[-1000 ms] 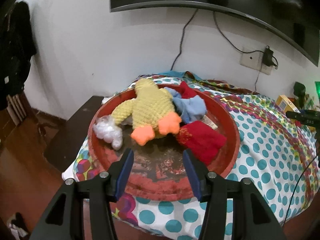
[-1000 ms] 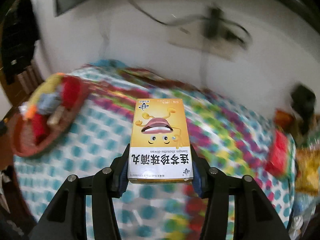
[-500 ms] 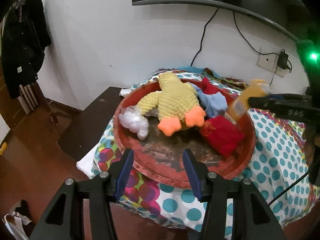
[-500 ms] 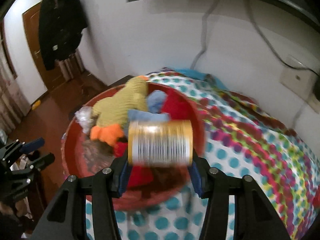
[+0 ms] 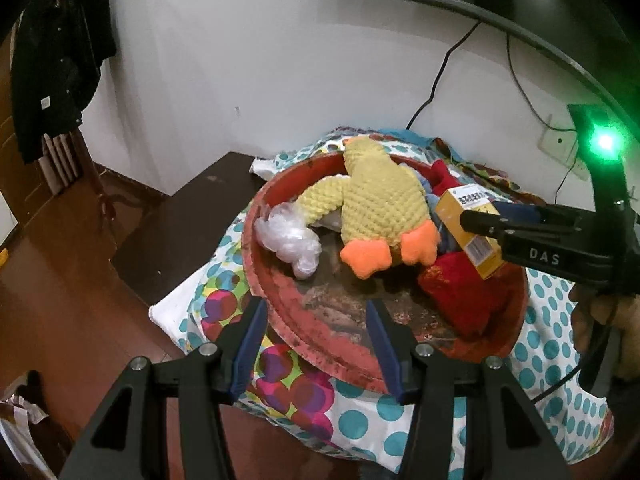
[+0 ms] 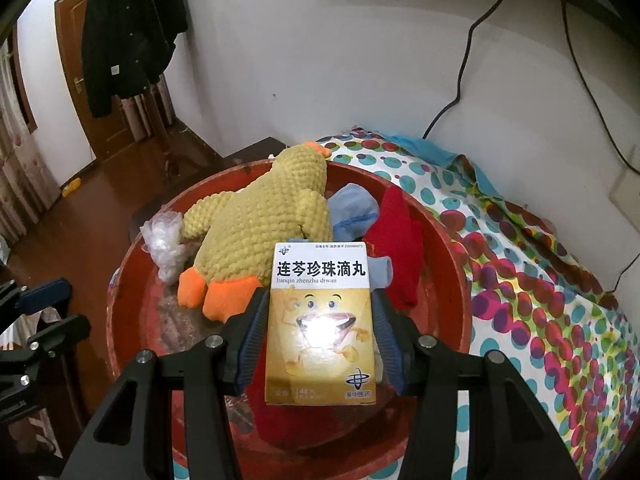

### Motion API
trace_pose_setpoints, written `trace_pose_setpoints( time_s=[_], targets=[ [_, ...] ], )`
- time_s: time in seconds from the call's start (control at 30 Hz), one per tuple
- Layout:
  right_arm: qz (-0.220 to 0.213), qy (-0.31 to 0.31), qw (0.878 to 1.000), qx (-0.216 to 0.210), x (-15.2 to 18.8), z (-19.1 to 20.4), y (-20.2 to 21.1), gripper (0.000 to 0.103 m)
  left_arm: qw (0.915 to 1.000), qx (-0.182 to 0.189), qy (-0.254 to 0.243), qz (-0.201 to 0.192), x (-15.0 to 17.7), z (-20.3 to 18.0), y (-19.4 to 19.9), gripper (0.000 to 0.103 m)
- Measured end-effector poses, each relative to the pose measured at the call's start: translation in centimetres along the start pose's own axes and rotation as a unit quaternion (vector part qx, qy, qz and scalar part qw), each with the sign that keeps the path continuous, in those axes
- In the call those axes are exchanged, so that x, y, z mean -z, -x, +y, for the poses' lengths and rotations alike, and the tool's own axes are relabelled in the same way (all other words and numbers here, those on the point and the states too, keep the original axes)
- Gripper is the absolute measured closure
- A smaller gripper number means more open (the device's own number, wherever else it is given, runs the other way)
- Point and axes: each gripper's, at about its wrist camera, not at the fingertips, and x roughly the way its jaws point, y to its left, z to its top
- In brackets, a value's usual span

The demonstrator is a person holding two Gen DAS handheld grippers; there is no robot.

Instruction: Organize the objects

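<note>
The right gripper (image 6: 320, 332), clamped on 1 yellow cardboard medicine box (image 6: 322, 320), has swung from the spotted bedspread (image 6: 540, 300) to over the round red basin (image 5: 276, 320). The left gripper (image 5: 316, 340) hangs open, empty. Inside: 1 yellow plush duck (image 5: 380, 208), 1 clear plastic wad (image 5: 290, 236), 2 red cloths.

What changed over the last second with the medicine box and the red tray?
The right tongs carried the yellow medicine box from over the dotted cloth to above the red tray, still gripping it. The left tongs stayed open and empty at the tray's near rim. The plush duck and the socks didn't move.
</note>
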Motion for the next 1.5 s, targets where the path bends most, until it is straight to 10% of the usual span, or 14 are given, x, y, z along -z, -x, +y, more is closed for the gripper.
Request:
trace_pose_setpoints(
  time_s=[0.4,0.87,1.5],
  targets=[
    [0.006,0.011,1.0,0.007,0.7,0.6,-0.3,0.053,1.0,0.001,-0.003,0.002,-1.1,-2.0,-0.8,0.05],
    [0.025,0.003,0.996,0.088,0.9,1.4,5.3,0.004,0.9989,-0.027,0.015,0.034,-2.7,-2.6,-1.2,0.05],
    [0.091,-0.021,0.993,0.077,4.1,2.2,6.9,0.001,0.9976,-0.009,-0.008,0.069,-3.9,-5.2,-2.2,0.05]
  ],
)
